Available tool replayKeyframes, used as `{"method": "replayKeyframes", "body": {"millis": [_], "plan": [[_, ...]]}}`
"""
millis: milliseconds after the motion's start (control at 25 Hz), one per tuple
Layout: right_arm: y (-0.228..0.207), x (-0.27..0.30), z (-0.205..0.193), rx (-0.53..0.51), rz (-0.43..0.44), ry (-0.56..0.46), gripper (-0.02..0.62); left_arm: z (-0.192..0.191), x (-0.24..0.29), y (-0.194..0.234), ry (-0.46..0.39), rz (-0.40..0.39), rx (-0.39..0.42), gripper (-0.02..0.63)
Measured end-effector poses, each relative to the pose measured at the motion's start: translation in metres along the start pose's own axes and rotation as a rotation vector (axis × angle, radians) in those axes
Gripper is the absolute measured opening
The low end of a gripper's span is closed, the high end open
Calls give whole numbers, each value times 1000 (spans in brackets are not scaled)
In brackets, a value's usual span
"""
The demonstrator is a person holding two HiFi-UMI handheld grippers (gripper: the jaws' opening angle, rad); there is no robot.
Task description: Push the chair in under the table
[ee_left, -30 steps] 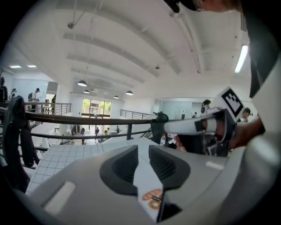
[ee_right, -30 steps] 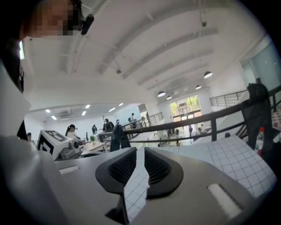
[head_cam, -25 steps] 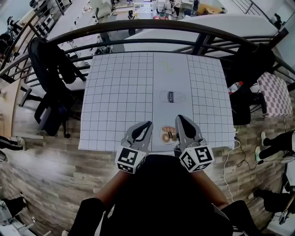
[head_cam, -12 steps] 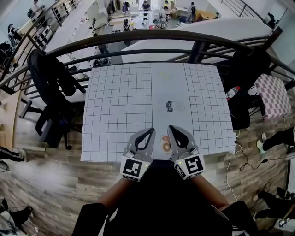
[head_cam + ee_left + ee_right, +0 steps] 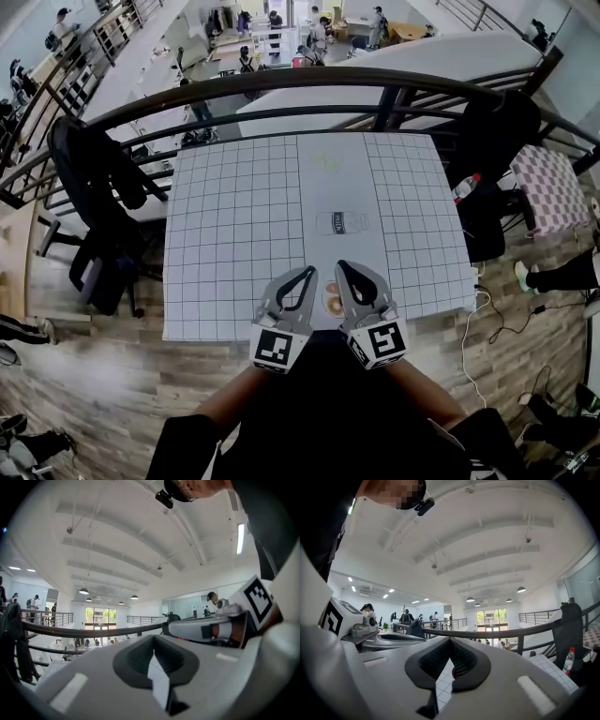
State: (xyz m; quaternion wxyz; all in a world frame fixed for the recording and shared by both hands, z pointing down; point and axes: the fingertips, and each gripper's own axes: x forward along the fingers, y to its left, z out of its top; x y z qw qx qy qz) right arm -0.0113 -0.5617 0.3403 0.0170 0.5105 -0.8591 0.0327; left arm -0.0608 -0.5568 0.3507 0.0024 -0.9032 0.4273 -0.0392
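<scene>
While your left gripper point(image 5: 306, 275) and right gripper point(image 5: 343, 267) hover at the counter's point(image 5: 234, 234) near edge — fingers closed, empty — the black chair point(image 5: 98, 202) beside it seems not yet pushed in.

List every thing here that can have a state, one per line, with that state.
left gripper: shut, empty.
right gripper: shut, empty.
table: covered with a checked cloth.
black chair: left of the table, apart from it, dark clothing draped over it.
bottle: upright, red cap on.
checked-cushion chair: right of the table, unoccupied.
</scene>
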Motion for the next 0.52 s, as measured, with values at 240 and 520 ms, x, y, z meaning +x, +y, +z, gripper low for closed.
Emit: {"method": "replayKeyframes", "body": {"millis": [240,520], "plan": [[-2,3,3,7,1,2,-2,-1,1,7,24,21,5,9],[-2,1,-7,3,-14,1,-2,-8,-3,6,15,40,2,9]]}}
